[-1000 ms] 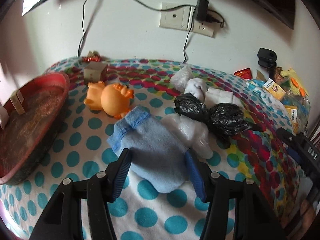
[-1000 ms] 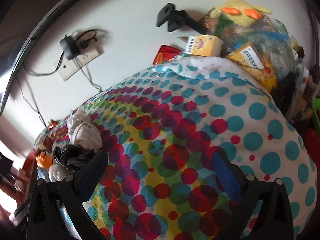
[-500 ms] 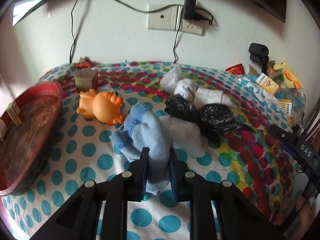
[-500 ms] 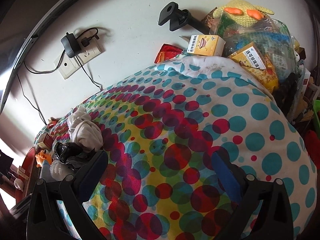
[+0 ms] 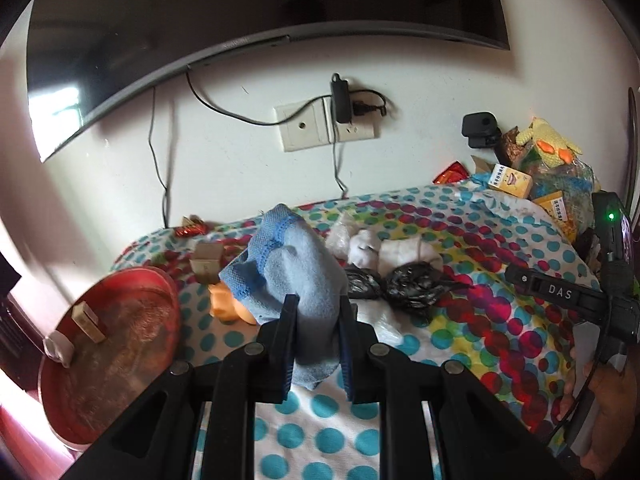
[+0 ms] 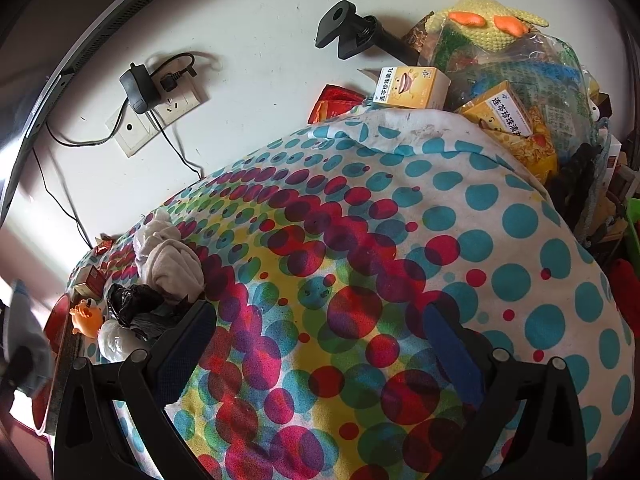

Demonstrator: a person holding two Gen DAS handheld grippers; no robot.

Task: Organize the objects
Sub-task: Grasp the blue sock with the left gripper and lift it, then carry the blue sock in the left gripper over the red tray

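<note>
My left gripper (image 5: 316, 320) is shut on a light blue fleece mitten (image 5: 292, 264) and holds it up off the dotted cloth (image 5: 460, 240). The mitten's knit cuff points up and away. Behind it lie an orange rubber toy (image 5: 228, 306), partly hidden, two black plastic bags (image 5: 408, 286) and white bundles (image 5: 392, 250). A red round tray (image 5: 120, 344) sits at the left with a small box in it. My right gripper (image 6: 316, 330) hovers open over the dotted cloth (image 6: 400, 240), nothing between its fingers. The mitten shows blurred at that view's left edge (image 6: 24, 332).
A wall socket with a plugged charger (image 5: 340, 120) and hanging cables is behind the table. Yellow boxes (image 6: 412, 88), a bag of items and a knitted yellow toy (image 6: 496, 24) crowd the far right corner. A small carton (image 5: 206, 266) stands near the tray. A hand (image 5: 608, 408) holds the right tool.
The left jaws closed on the blue mitten, then lifted it off the cloth, and the view tilted upward. The right gripper stayed where it was, open.
</note>
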